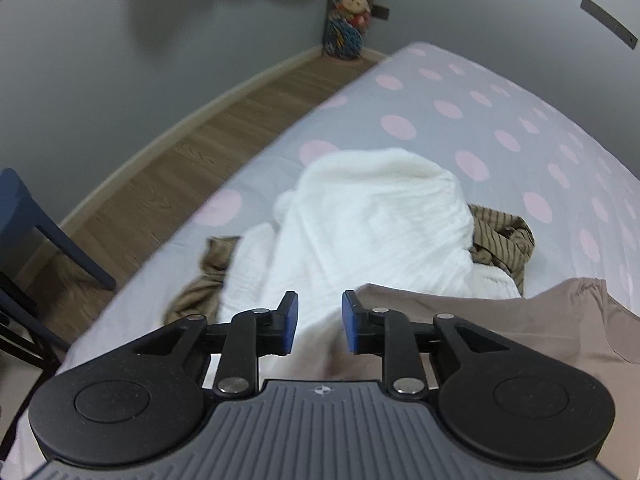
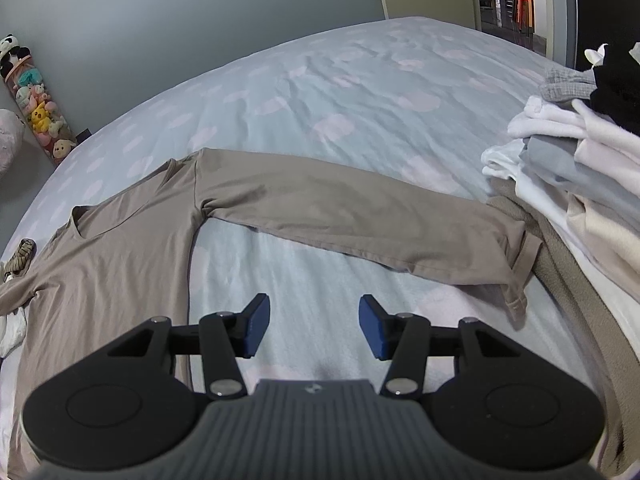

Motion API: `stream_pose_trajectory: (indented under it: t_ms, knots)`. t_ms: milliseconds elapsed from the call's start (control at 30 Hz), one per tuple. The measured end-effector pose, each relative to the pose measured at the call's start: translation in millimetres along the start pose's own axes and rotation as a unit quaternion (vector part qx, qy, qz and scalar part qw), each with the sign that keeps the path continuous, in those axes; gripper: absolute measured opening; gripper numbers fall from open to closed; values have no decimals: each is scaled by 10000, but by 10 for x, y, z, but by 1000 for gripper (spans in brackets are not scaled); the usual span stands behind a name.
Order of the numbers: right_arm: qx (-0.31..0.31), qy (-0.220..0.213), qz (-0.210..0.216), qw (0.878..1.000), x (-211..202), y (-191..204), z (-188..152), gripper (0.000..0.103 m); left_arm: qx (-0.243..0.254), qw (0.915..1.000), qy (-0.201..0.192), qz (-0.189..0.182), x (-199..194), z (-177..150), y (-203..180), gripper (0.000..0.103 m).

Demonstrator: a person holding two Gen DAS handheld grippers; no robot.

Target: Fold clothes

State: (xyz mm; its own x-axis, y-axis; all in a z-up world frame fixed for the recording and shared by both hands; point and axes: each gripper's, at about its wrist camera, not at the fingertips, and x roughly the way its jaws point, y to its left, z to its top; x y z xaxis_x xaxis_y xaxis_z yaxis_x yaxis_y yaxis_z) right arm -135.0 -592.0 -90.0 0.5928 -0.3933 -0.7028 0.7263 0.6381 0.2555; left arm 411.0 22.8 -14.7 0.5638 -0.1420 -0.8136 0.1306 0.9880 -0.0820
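One taupe shirt (image 2: 120, 248), one white garment (image 1: 360, 232), two tools (image 1: 318, 322).

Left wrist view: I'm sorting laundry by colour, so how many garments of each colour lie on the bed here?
White: 1, fluffy white garment
Brown striped: 1, striped garment, partly under the white one
Taupe: 1, long-sleeved top
Total: 3
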Motion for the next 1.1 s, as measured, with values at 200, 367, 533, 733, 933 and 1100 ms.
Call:
stream_pose_trajectory:
  t_ms: [200, 367, 533, 733, 933, 1100]
  knots:
    - [16, -19, 26, 10000, 2, 0, 5, 54, 512, 9978, -217, -366, -286, -290, -52, 43]
    - [10, -35, 42, 10000, -4, -1, 2, 54, 1000, 9947, -113, -205, -226, -541, -273, 44]
    - [40, -82, 58, 9999, -32, -9, -5, 54, 1655, 9854, 52, 399, 43, -697, -436, 51]
    - [18, -62, 34, 10000, -26, 13, -3, 54, 1814, 9784, -143, 986, 162, -694, -471, 38]
    - [35, -63, 45, 10000, -36, -3, -4, 54, 654, 9931, -357, 905, 24, -345, -80, 36]
    - [44, -73, 64, 9999, -39, -4, -5, 54, 249, 9959, -346, 793, -50, -258, 95, 35]
